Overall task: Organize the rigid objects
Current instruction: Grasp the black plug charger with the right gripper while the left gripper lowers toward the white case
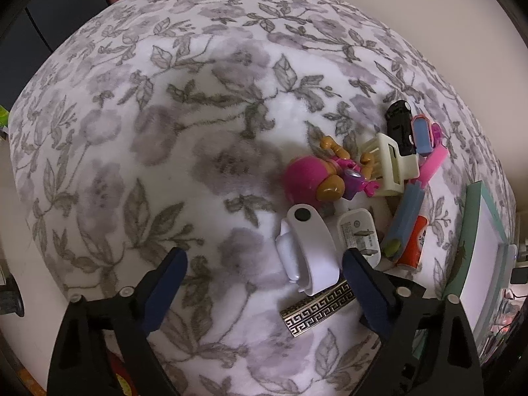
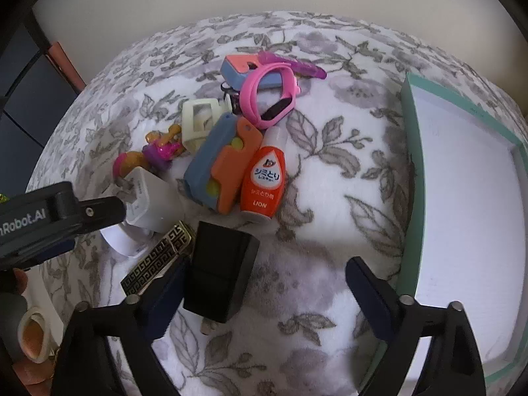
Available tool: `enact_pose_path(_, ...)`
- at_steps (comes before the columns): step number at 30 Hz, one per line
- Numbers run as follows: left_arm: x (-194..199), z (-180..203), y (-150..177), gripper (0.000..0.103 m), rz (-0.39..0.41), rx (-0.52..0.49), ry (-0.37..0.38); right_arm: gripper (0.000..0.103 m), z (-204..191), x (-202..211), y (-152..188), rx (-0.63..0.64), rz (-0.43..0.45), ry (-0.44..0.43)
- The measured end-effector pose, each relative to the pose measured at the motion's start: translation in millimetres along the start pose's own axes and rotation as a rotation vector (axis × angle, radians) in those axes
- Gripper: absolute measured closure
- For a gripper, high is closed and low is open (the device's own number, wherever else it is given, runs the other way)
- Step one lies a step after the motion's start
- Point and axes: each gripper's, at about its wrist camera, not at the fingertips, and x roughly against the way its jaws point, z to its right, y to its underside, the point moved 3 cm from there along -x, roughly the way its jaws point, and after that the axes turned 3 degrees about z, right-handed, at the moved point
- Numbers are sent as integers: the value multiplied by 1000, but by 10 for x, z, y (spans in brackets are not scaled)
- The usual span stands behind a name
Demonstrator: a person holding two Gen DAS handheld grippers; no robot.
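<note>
A: Okay, quick pass. Left gripper [image 1: 264, 283]?
B: Jaws spread wide, nothing held. White curved case [image 1: 308, 250] lies between its fingers on the floral blanket [image 1: 132, 132], with the patterned metal bar [image 1: 318, 310] just below it.
A: Right gripper [image 2: 264, 293]?
B: Also spread, gripping nothing. Black charger block [image 2: 221, 270] sits on the blanket near its left finger; contact can't be told.
A: Where's the clutter?
B: One pile, mid-blanket. Orange bottle [image 2: 264, 181] touches the blue-orange toy [image 2: 219, 165]; pink watch band [image 2: 267, 97] is behind them, cream plastic piece [image 2: 203, 122] to the left, white adapter [image 2: 145, 201] beside the left gripper's finger.
A: Figure?
B: Pink toy figure [image 1: 316, 178] lies on its side against the cream piece.
A: Box?
B: Teal box [image 2: 411, 171], white inside, at the blanket's right edge, apart from the pile.
</note>
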Motion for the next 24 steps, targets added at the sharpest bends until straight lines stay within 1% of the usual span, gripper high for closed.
enact_pose_path(1, 6, 9, -4, 12, 5, -4, -1, 20, 0, -19, 9, -1, -9, -3)
enact_pose_path(5, 17, 5, -6, 17, 4, -4, 11, 25, -6, -25, 22, 10, -3, 20)
enact_pose_path(8, 28, 1, -1, 26, -2, 3, 36, 31, 10, -23, 24, -1, 1, 25)
enact_pose_path(9, 32, -7, 6, 31, -6, 4, 38, 34, 18, -21, 22, -3, 3, 32)
enact_pose_path(12, 24, -37, 21, 40, -14, 6, 16, 42, 52, -4, 26, -7, 7, 48)
enact_pose_path(13, 16, -45, 26, 42, -17, 9, 14, 45, 69, 5, 29, -10, 8, 50)
enact_pose_path(15, -13, -66, 43, 50, -31, 13, 10, 49, 100, 23, 34, -20, 10, 55)
enact_pose_path(17, -50, -63, 52, 55, -44, 11, 12, 53, 120, 36, 42, -23, 11, 63)
enact_pose_path(19, -56, -46, 52, 58, -46, 8, 27, 58, 120, 34, 37, -24, 12, 68)
enact_pose_path(21, -49, -7, 48, 64, -40, -5, 36, 63, 128, 40, 35, -32, 14, 67)
enact_pose_path(22, -51, 18, 45, 66, -39, -12, 41, 66, 137, 49, 43, -33, 14, 65)
enact_pose_path(23, -49, 33, 61, 70, -40, -17, 52, 67, 139, 52, 44, -33, 15, 65)
enact_pose_path(24, -53, 48, 67, 75, -46, -17, 74, 71, 130, 42, 41, -34, 15, 63)
